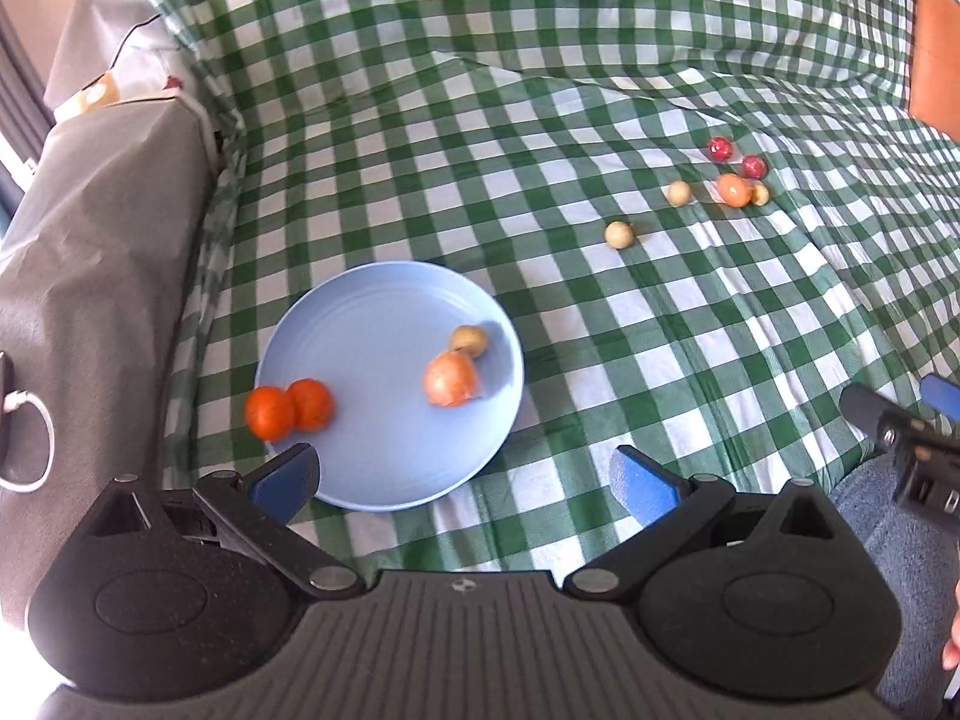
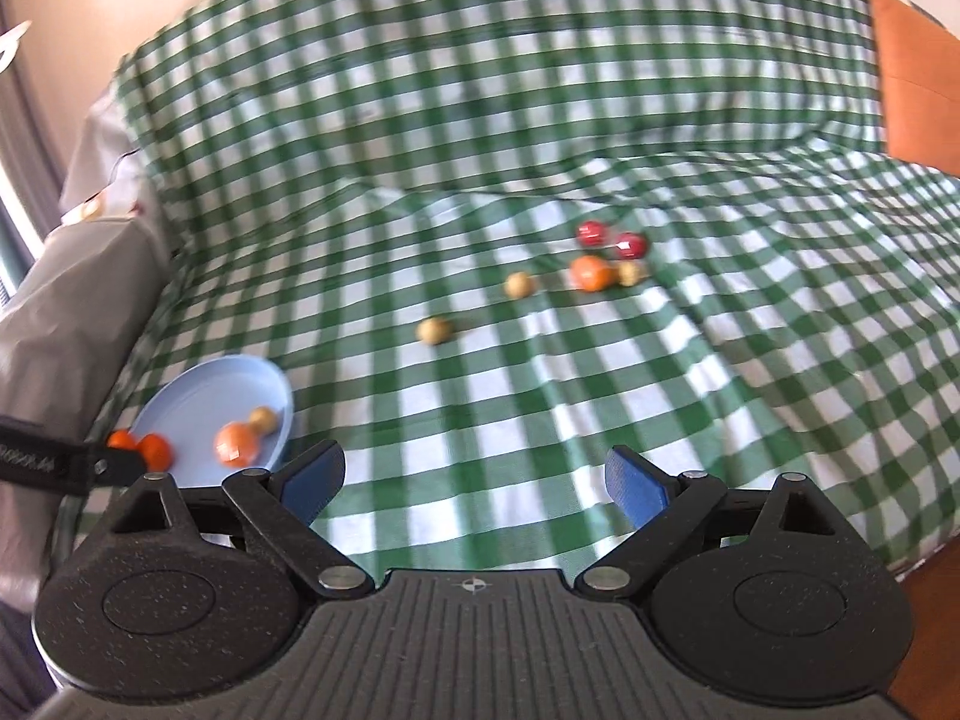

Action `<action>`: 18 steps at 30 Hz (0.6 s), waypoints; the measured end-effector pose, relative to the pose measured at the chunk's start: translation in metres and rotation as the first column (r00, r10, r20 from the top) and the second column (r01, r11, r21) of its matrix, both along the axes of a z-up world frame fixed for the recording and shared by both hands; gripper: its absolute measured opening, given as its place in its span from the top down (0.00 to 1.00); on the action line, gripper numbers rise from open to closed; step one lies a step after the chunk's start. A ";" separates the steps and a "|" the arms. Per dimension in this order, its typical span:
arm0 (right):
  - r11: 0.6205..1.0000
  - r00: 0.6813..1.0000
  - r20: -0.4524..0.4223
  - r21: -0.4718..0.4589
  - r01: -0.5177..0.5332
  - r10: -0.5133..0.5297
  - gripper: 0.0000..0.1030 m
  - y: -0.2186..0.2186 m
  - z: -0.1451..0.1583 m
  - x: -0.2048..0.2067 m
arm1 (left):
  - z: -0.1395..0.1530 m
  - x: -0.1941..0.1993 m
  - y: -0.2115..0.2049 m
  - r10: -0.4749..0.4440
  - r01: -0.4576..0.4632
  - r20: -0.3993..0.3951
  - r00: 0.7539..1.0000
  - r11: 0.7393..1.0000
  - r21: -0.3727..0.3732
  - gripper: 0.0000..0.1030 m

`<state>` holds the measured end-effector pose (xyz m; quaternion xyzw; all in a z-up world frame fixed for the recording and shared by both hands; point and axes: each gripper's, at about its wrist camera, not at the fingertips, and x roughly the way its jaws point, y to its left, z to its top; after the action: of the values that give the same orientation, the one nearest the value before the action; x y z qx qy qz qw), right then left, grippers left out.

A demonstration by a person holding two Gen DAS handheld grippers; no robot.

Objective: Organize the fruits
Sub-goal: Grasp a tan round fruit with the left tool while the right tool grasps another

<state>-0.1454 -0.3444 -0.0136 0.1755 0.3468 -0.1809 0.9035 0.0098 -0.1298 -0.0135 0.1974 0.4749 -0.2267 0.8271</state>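
A light blue plate (image 1: 384, 468) lies on the green checked cloth and holds two orange tangerines (image 1: 288, 409), a pale orange fruit (image 1: 450, 378) and a small tan fruit (image 1: 469, 339). Loose on the cloth farther right lie two tan fruits (image 1: 619, 234), an orange fruit (image 1: 733, 189) with another tan one beside it, and two red fruits (image 1: 720, 148). My left gripper (image 1: 465, 477) is open and empty just above the plate's near edge. My right gripper (image 2: 474, 480) is open and empty over bare cloth, with the plate (image 2: 198, 384) at its left and the loose fruits (image 2: 591, 273) ahead.
A grey covered bulk (image 1: 102, 276) with a white cable stands left of the plate. An orange-brown panel (image 1: 936, 54) rises at the far right. The cloth climbs a raised fold at the back. The right gripper's body (image 1: 906, 438) shows at the left view's right edge.
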 end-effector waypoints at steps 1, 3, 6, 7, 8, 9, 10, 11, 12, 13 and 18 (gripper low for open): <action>1.000 1.000 0.001 -0.005 0.011 -0.011 0.09 -0.005 -0.001 0.000 | -0.001 0.002 -0.006 -0.004 0.004 0.000 1.000 1.000 0.001 0.00; 0.999 1.000 0.007 -0.024 0.030 -0.030 0.09 -0.016 -0.002 0.003 | -0.005 0.007 -0.019 -0.012 0.012 0.004 1.000 1.000 -0.004 0.00; 0.995 0.998 0.021 -0.078 0.055 -0.054 0.09 -0.038 -0.004 0.014 | -0.012 0.019 -0.047 -0.039 0.039 0.020 0.999 0.999 -0.009 0.00; 0.993 0.998 0.023 -0.101 0.063 -0.061 0.09 -0.048 -0.006 0.019 | -0.016 0.024 -0.059 -0.051 0.051 0.027 0.998 0.999 -0.008 0.00; 0.990 0.998 0.019 -0.124 0.069 -0.067 0.09 -0.057 -0.010 0.027 | -0.021 0.030 -0.071 -0.060 0.060 0.031 0.998 0.998 -0.005 0.00; 0.987 0.997 0.016 -0.145 0.073 -0.072 0.09 -0.068 -0.014 0.035 | -0.026 0.036 -0.083 -0.071 0.071 0.033 0.997 0.997 -0.006 0.00; 0.983 0.997 0.013 -0.166 0.078 -0.077 0.09 -0.079 -0.020 0.045 | -0.032 0.043 -0.095 -0.081 0.081 0.034 0.996 0.997 -0.009 0.00; 0.980 0.997 0.006 -0.184 0.081 -0.081 0.09 -0.090 -0.027 0.055 | -0.038 0.051 -0.108 -0.088 0.088 0.032 0.996 0.996 -0.008 0.00; 0.977 0.996 -0.005 -0.196 0.082 -0.084 0.09 -0.102 -0.035 0.066 | -0.045 0.059 -0.120 -0.097 0.098 0.029 0.995 0.995 -0.010 0.00; 0.977 0.996 -0.015 -0.200 0.078 -0.083 0.09 -0.115 -0.043 0.077 | -0.053 0.067 -0.132 -0.106 0.107 0.023 0.994 0.994 -0.012 0.00; 0.968 0.997 -0.059 -0.248 0.038 -0.054 0.22 -0.166 -0.091 0.132 | -0.092 0.103 -0.180 -0.110 0.110 0.027 0.994 0.994 -0.004 0.00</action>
<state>-0.0132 -0.5107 -0.1050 0.0638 0.3466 -0.2489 0.9021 0.1133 -0.3099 -0.1053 0.2239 0.4517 -0.2705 0.8202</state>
